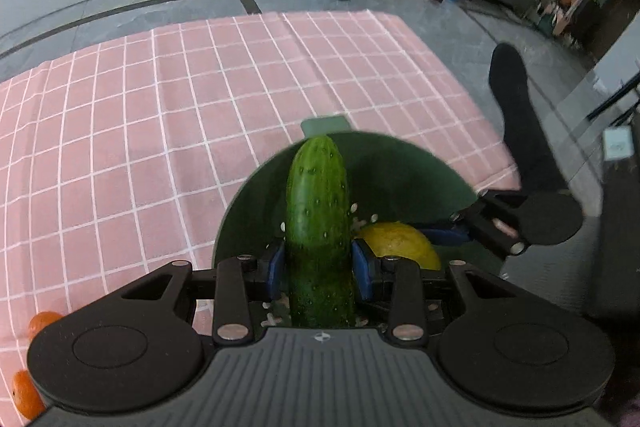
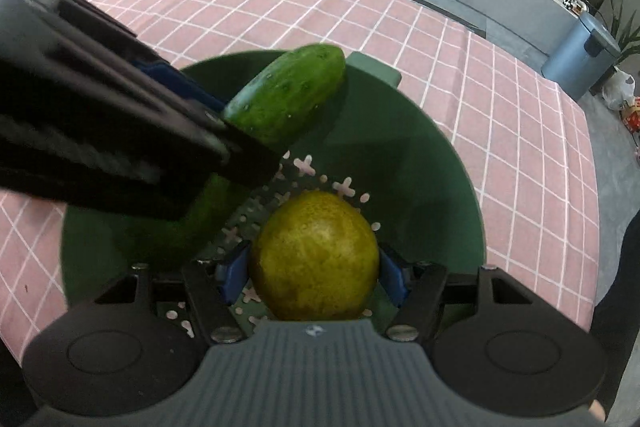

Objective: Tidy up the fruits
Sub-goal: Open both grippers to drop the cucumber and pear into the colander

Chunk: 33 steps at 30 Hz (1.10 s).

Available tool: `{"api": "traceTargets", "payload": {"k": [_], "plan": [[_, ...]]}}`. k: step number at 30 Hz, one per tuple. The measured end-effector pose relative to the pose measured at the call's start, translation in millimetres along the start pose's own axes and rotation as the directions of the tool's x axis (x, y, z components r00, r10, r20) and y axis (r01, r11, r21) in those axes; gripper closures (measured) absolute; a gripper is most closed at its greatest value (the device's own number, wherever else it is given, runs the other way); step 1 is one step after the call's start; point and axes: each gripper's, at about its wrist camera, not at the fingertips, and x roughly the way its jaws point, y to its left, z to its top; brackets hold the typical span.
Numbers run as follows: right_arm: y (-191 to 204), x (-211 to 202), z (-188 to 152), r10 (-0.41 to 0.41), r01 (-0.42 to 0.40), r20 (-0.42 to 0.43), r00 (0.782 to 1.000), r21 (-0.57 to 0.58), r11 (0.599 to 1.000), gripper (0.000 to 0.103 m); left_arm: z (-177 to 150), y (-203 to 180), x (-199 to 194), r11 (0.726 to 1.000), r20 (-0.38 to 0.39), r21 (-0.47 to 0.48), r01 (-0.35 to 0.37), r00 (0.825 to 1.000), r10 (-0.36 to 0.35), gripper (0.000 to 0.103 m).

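Fruits are going into the green bowl (image 2: pixel 440 167), which is sitting on the pink checked cloth (image 1: pixel 160 127) covering the tabletop. I am holding a cucumber (image 1: pixel 318 211) lengthwise in my left gripper (image 1: pixel 319 267), its blue pads pressing on both sides of the lower half while the free end is pointing out over the bowl's far rim. In my right gripper (image 2: pixel 314 273) I am holding a round yellow-green fruit (image 2: pixel 316 259), probably a pear or a lemon, with the blue pads set against its left and right sides; it is hanging over the perforated bottom of the bowl. Both grippers are pointing steeply down into the bowl, close to each other, with the cucumber lying just left of the yellow-green fruit. Two oranges (image 1: pixel 24 395) are lying on the cloth at the lower left edge of the left wrist view, partly hidden behind my left gripper's body.
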Motion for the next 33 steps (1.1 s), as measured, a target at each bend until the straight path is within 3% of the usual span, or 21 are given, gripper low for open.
{"api": "traceTargets", "payload": {"k": [9, 11, 14, 18, 21, 28, 33], "plan": [[10.7, 1.2, -1.8, -0.001, 0.001, -0.010, 1.000, -0.068, 0.998, 0.041, 1.5, 4.4, 11.3, 1.000, -0.023, -0.020, -0.011, 1.000, 0.010, 0.062], [12.6, -1.7, -0.8, -0.019, 0.019, -0.004, 1.000, -0.077, 0.997, 0.034, 2.7, 2.7, 11.8, 1.000, -0.021, -0.015, -0.020, 1.000, 0.019, 0.062], [14.4, -14.8, 2.9, -0.051, 0.053, 0.033, 0.998, -0.086, 0.995, 0.023, 4.0, -1.9, 6.9, 0.999, -0.001, 0.013, -0.031, 1.000, 0.031, 0.053], [19.9, -39.4, 5.9, -0.091, 0.095, 0.066, 0.994, -0.070, 0.993, 0.022, 1.4, -4.4, -15.6, 1.000, 0.040, 0.012, -0.013, 0.999, 0.013, 0.051], [29.8, -59.8, 4.6, -0.120, 0.125, 0.089, 0.989, -0.051, 0.991, 0.019, -3.9, -6.3, -39.3, 0.998, 0.077, 0.046, -0.038, 0.996, 0.035, 0.051], [64.3, -105.2, -7.8, -0.005, -0.010, 0.210, 0.978, 0.070, 0.998, 0.018, -20.8, 11.4, -100.5, 0.995, 0.123, 0.084, -0.061, 0.991, 0.050, 0.051], [101.0, -106.1, -12.8, 0.081, -0.115, 0.297, 0.951, 0.099, 0.988, 0.029, -45.9, 42.8, -133.7, 0.992, 0.151, 0.050, -0.116, 0.983, 0.107, 0.051]]}}
